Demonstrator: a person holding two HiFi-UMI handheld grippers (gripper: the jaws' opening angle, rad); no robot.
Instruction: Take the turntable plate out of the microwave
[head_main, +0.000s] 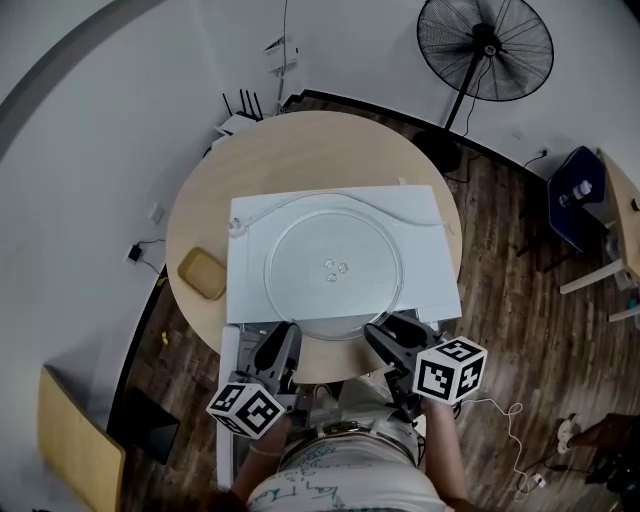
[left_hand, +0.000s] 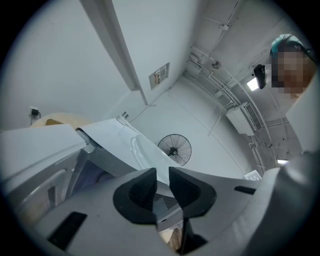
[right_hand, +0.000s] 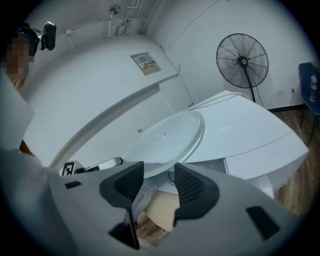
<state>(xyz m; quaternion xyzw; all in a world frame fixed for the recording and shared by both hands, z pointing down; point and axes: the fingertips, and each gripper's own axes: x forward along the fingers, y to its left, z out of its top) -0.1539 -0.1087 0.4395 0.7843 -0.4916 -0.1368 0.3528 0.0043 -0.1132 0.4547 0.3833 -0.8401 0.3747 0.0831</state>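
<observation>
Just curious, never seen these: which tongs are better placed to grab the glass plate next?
Probably the right tongs: open, with the glass plate just ahead of their gap. The left tongs stand nearly together, the plate farther off.

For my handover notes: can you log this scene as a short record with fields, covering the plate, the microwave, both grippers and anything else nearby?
plate: glass turntable plate lies flat on top of the microwave, its near rim past the front edge
microwave: white microwave on a round wooden table
left gripper: jaws slightly apart, nothing between them
right gripper: jaws apart, just short of the plate's rim, not gripping it
nearby: yellowish flat object on the table beside the microwave; standing fan on the floor
</observation>
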